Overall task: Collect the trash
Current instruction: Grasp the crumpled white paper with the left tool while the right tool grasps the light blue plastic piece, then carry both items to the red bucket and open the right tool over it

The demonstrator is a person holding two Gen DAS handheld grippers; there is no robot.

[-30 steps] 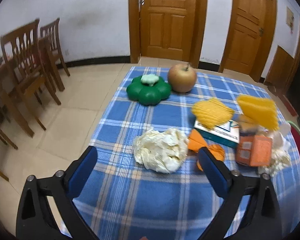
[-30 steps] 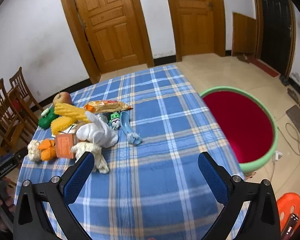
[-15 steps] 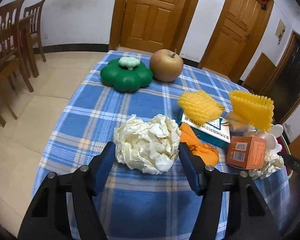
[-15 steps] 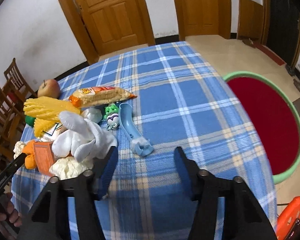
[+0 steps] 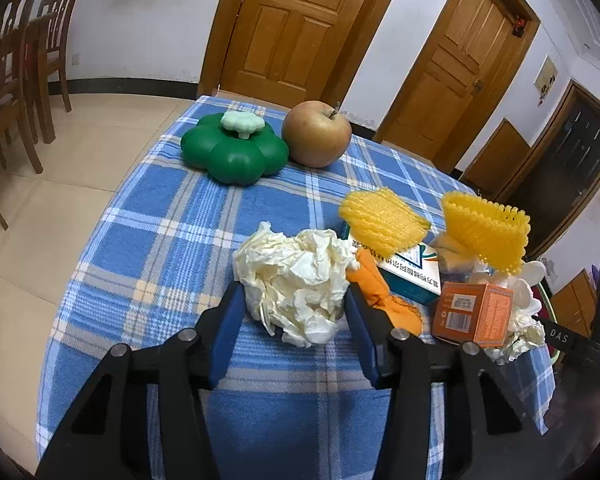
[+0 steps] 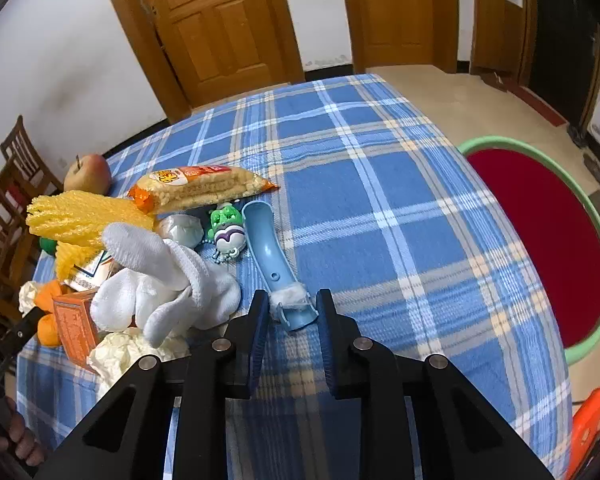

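Observation:
On the blue plaid table [image 5: 168,236] lies a crumpled white paper ball [image 5: 296,276]. My left gripper [image 5: 294,302] has it between its closing jaws, and both blue pads touch its sides. In the right wrist view a curved light-blue plastic piece [image 6: 266,248] has white fluff at its near end. That end sits between the closing jaws of my right gripper [image 6: 293,300], with the pads against its edges.
Around the ball are an orange cloth [image 5: 374,280], a teal-and-white box [image 5: 406,268], an orange carton [image 5: 474,312], yellow foam nets [image 5: 484,228], an apple [image 5: 316,140] and a green lidded pot [image 5: 234,152]. White gloves [image 6: 160,280], a snack pack [image 6: 198,188] and a toy [image 6: 228,230] crowd the blue piece. A red basin [image 6: 540,232] stands on the floor to the right.
Both grippers went from wide open to narrow. The left came down around the paper ball. The right moved forward and down onto the near end of the blue piece.

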